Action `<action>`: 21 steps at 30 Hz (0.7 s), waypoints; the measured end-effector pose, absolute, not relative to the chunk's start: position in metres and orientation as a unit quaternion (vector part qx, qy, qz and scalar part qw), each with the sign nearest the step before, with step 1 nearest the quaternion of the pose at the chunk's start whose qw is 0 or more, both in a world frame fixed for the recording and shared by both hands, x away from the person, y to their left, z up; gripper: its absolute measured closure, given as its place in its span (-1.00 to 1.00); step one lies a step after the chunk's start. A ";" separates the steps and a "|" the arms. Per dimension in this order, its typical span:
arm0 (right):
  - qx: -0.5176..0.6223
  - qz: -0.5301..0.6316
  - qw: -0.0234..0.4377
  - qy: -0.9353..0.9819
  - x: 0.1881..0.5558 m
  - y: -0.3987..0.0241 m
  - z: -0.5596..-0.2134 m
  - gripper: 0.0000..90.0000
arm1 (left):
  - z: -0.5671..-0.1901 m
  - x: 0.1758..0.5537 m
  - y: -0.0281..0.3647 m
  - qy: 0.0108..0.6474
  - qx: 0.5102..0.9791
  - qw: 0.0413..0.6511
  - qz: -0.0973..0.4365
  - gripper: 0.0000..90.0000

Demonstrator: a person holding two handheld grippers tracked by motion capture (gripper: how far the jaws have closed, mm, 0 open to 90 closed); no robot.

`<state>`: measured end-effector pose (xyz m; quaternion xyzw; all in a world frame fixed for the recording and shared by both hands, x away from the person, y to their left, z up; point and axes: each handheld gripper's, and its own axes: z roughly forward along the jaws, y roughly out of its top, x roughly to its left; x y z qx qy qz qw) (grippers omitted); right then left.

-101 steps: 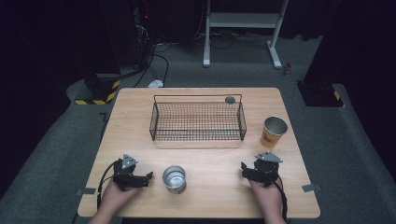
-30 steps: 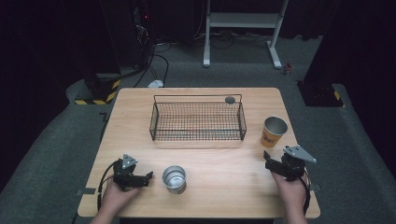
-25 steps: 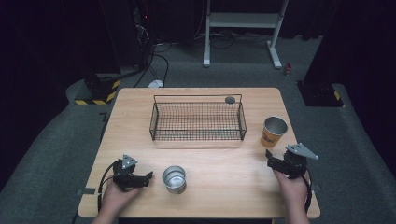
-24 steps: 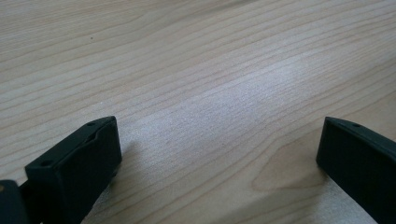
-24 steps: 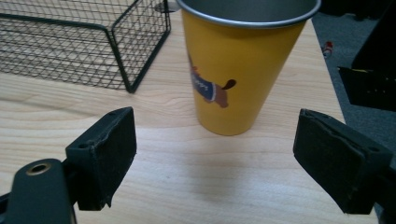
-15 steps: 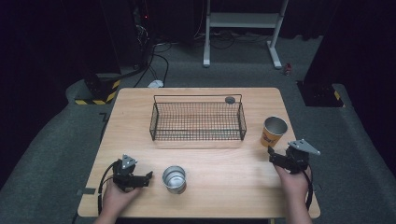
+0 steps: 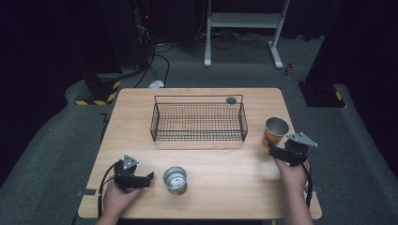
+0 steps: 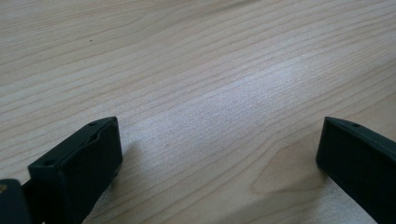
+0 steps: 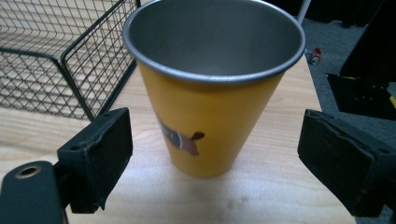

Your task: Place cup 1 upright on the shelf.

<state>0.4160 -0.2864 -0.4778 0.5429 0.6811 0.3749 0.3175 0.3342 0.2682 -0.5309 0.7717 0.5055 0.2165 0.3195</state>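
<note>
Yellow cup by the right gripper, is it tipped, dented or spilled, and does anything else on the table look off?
Nothing stands out. The yellow cup stands upright and empty on the table, undented, between the open jaws of the right gripper, untouched. The metal cup and wire basket also sit upright.

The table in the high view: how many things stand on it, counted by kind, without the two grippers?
Cups: 2, the yellow cup and the small metal cup
Wire baskets: 1, the black wire basket
Small dark round things: 1, the disc behind the basket's far rim; what it is cannot be told
Total: 4
</note>
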 end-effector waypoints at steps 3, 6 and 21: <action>0.544 0.380 0.316 0.678 0.422 -0.286 -0.478 -0.77 | -0.531 0.334 0.268 0.504 0.771 0.320 0.219 -0.98; 0.544 0.383 0.315 0.677 0.428 -0.286 -0.479 -0.77 | -0.531 0.334 0.268 0.504 0.771 0.320 0.219 -0.98; 0.540 0.399 0.316 0.670 0.448 -0.279 -0.480 -0.74 | -0.531 0.333 0.267 0.502 0.771 0.321 0.224 -0.95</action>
